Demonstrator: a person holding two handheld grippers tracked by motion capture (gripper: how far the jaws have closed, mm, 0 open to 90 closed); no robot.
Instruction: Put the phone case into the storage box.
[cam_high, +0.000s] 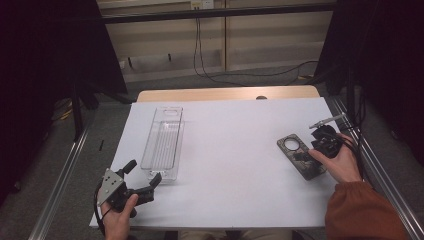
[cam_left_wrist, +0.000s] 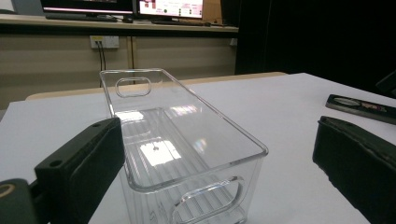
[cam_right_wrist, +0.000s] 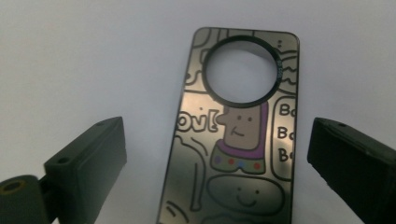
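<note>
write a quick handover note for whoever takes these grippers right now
Left gripper: open, holding nothing, at the near end of the clear bin.
Right gripper: open, jaws either side of the phone case, not closed on it.
The bin lies lengthwise on the left of the table, with nothing in it. The case lies flat on the right.
Done: nothing moved yet, by the look of it.
Left, probably: close on the case, lift it and carry it to the bin.

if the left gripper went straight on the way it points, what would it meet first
Most likely the near end wall of the clear plastic bin, which lies straight ahead of the left gripper, between its open jaws. Depth is hard to judge, but nothing appears to lie in between.
</note>
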